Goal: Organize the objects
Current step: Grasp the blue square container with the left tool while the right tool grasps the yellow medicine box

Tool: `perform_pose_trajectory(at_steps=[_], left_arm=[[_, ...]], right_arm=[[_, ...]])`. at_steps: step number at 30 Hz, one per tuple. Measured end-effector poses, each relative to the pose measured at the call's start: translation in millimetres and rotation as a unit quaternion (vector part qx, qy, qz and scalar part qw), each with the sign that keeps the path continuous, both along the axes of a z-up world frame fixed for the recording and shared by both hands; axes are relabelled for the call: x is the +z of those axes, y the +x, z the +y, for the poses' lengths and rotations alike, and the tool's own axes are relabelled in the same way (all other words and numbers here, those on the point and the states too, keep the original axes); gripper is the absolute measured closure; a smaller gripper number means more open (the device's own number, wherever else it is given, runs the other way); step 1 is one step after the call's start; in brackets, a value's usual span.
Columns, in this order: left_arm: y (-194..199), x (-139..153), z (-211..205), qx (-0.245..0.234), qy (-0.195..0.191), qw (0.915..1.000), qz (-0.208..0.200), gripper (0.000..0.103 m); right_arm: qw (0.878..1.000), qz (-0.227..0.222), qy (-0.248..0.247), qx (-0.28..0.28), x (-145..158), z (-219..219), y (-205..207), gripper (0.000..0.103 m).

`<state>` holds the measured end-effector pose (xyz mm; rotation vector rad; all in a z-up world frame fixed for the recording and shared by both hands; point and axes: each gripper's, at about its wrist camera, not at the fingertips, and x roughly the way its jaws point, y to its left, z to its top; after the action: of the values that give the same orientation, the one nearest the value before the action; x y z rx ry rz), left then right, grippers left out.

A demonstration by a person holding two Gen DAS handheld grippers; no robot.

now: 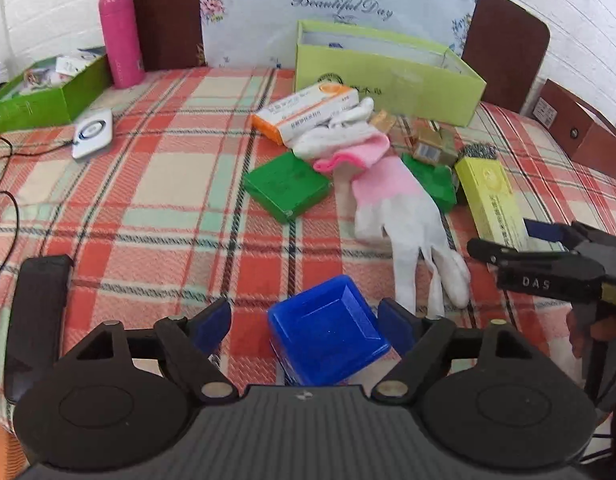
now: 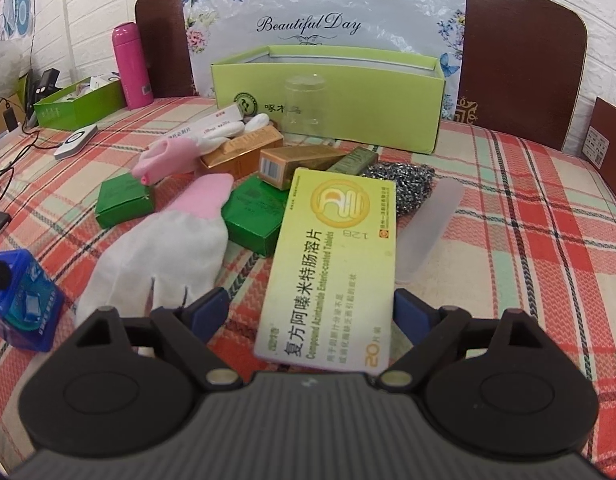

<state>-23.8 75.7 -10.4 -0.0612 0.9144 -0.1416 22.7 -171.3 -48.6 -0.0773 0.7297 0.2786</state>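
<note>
Left wrist view: left tongs point(image 1: 304, 328) tilted down, spread wide around a blue box point(image 1: 327, 330), pads clear of it. Two green boxes point(image 1: 286, 186), two gloves point(image 1: 403, 216) on the plaid bed point(image 1: 168, 184).

Right wrist view: right tongs point(image 2: 311, 312) wide, straddling one yellow-green tablet box point(image 2: 331, 268); contact unclear. One lime open box point(image 2: 327, 100) behind.

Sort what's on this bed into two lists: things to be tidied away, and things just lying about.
For the job:
yellow-green tablet box
blue box
white-and-pink glove
green boxes
open lime-green box

Lying about:
pink flask
white charger
black cable
</note>
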Motion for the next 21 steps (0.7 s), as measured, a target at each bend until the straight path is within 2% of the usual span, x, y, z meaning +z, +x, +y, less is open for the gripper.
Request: perform_pose_trajectory(at_steps=[2, 4, 5, 6, 7, 10, 13, 17, 21], left_arm=[[5, -12, 0, 0.003, -0.026, 0.9995, 0.02, 0.018], [12, -27, -3, 0.003, -0.039, 0.9985, 0.038, 0.03], [16, -34, -5, 0.003, -0.041, 0.9982, 0.044, 0.032], [19, -39, -6, 0.001, -0.042, 0.9982, 0.042, 0.042], [21, -40, -7, 0.003, -0.035, 0.9989, 0.032, 0.045], [31, -34, -8, -0.002, -0.055, 0.9982, 0.024, 0.045], [37, -26, -14, -0.015, -0.063, 0.9978, 0.012, 0.045], [41, -5, -17, -0.034, -0.077, 0.9963, -0.016, 0.045], [58, 24, -22, -0.053, -0.082, 0.9938, -0.053, 0.045]], right_arm=[[1.0, 0.001, 0.002, -0.001, -1, 0, 0, 0.013], [1.0, 0.005, 0.002, -0.001, -3, -1, -1, 0.013], [1.0, 0.006, 0.002, -0.003, -3, -1, -1, 0.013], [1.0, 0.006, 0.002, -0.005, -4, -2, -1, 0.013], [1.0, 0.007, 0.001, -0.01, -6, -3, 1, 0.013], [1.0, 0.011, 0.007, -0.024, -9, -6, 8, 0.014], [0.999, 0.009, 0.014, -0.033, -8, -7, 11, 0.037], [0.999, 0.012, 0.02, -0.025, -2, -9, 8, 0.038], [0.999, -0.012, 0.039, -0.007, 24, -11, 8, 0.038]])
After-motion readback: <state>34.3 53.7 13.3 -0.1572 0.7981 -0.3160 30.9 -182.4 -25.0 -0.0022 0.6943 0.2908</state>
